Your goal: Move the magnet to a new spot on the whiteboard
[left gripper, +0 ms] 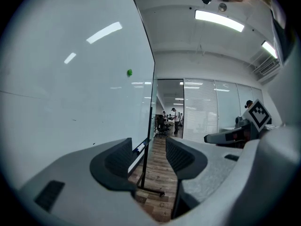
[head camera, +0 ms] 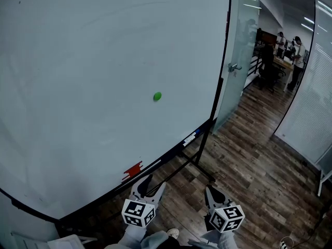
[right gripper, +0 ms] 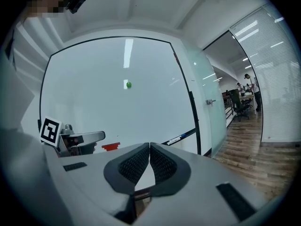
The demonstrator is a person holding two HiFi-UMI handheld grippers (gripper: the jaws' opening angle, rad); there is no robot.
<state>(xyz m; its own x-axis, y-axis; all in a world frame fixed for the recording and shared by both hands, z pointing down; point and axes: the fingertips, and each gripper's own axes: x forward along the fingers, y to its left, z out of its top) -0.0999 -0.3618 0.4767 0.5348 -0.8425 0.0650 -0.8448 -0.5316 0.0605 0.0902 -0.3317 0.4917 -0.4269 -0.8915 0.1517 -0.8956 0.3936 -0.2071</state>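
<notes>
Magnet [head camera: 157,96]: a small green dot stuck on the whiteboard [head camera: 78,87], right of the board's middle and well above the tray at its lower edge. It looks round, so I see no long axis to line up with; any approach angle around it should serve.

Both claws hang low, near the person's body and well apart from the magnet, which lies up and ahead of them. The left claw [head camera: 147,184] sits almost straight below the magnet and closer to the board. The right claw [head camera: 211,193] is off to the right, over the wooden floor [head camera: 249,160].

The left claw's jaws stand apart with nothing between them. In the left gripper view they point along the board's edge toward the corridor, with the magnet high and to the left, so this claw would need to lift and turn toward the board.

The right claw's jaws are together at the tips and hold nothing. The right gripper view faces the board more squarely, with the magnet above the jaws and slightly left.

The left claw seems the readier one, being nearer and already parted. The grasp has not begun.
</notes>
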